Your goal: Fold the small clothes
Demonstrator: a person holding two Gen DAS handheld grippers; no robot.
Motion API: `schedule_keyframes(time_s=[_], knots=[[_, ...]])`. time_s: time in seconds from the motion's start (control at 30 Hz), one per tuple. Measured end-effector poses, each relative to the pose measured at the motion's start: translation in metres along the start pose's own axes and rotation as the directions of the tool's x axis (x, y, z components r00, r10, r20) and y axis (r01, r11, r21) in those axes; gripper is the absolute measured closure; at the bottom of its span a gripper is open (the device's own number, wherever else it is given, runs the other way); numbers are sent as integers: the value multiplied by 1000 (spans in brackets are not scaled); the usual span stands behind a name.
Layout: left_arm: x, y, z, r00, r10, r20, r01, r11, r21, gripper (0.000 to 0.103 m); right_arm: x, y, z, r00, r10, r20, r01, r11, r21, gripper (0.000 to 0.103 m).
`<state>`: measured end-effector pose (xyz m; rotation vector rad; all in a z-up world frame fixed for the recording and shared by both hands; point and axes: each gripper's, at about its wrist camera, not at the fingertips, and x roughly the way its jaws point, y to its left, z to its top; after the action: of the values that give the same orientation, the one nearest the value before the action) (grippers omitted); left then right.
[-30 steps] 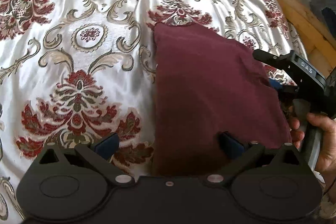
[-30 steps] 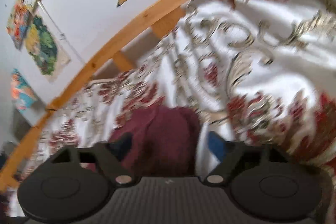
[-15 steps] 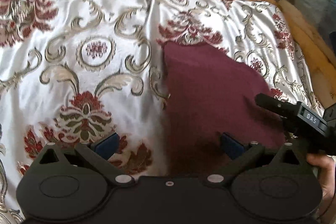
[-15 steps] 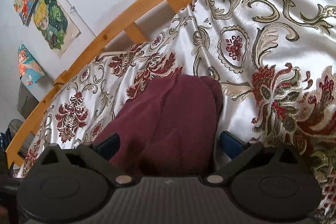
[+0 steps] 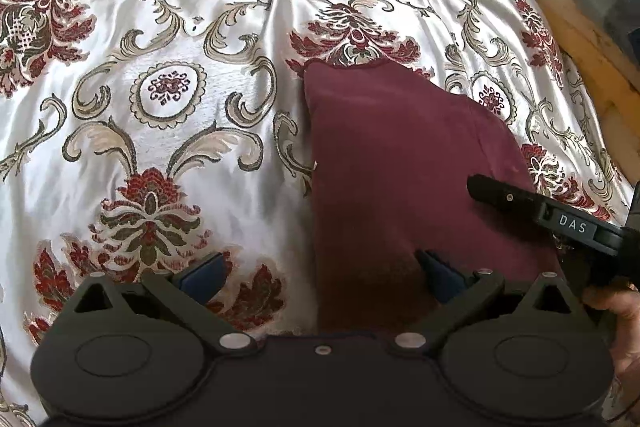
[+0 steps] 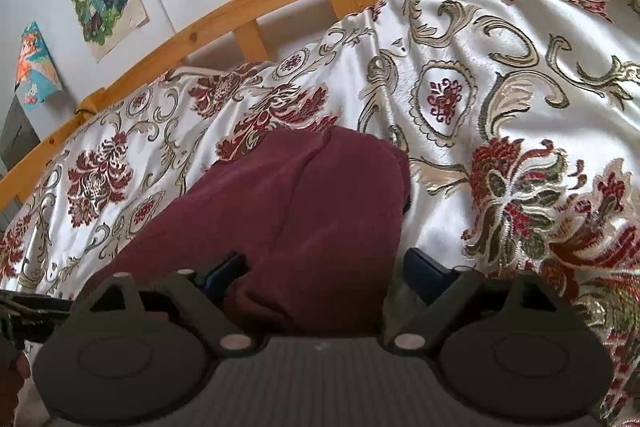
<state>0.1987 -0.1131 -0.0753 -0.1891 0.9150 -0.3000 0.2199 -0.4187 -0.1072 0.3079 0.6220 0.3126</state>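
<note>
- The maroon cloth [image 5: 404,163] lies folded flat on the bedspread [image 5: 160,131], toward the headboard [image 6: 256,11] and well short of it.
- The left gripper [image 5: 320,277] is released, straddling the cloth's near left edge and holding nothing.
- The right gripper [image 6: 320,267] has just been closing, its pads astride the cloth's near end and not yet pinching.
- Advice: seat both pads over the edge before clamping, then lift both corners evenly toward the headboard so the fold lands square.
</note>
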Motion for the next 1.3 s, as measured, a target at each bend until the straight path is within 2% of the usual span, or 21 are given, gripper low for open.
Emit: schedule_keyframes(time_s=[0.13,0.27,0.43,0.67,0.77,0.83,0.93,1.07,1.3], knots=[[3,0,3,1000,-8,-24,8,1000,-15,1,-1,6,-1,1000,-16,8,16,1000,-19,24],[3,-3,4,1000,-4,-26,4,1000,7,1,-4,11,-4,999,-32,20,32,999,-10,28],[3,-8,7,999,-22,-38,24,999,45,6,-8,20,-5,999,-36,32,37,999,-35,43],[6,-14,9,998,-36,-59,39,998,43,12,-8,18,-5,999,-23,32,23,1000,-2,44],[6,-17,11,997,-50,-67,53,998,45,22,-8,17,-5,999,-23,34,23,1000,1,45],[6,-20,13,995,-74,-74,78,996,48,37,-10,18,-5,999,-12,43,12,1000,3,51],[4,-25,15,996,-62,-65,66,996,62,43,-13,17,-5,998,16,60,-17,1000,24,60],[1,-30,11,998,-42,-40,45,995,86,48,-14,19,-4,998,9,62,-10,1000,15,64],[-10,-41,12,1000,3,2,-3,990,143,64,-18,25,-3,996,7,92,-6,1000,-16,74]])
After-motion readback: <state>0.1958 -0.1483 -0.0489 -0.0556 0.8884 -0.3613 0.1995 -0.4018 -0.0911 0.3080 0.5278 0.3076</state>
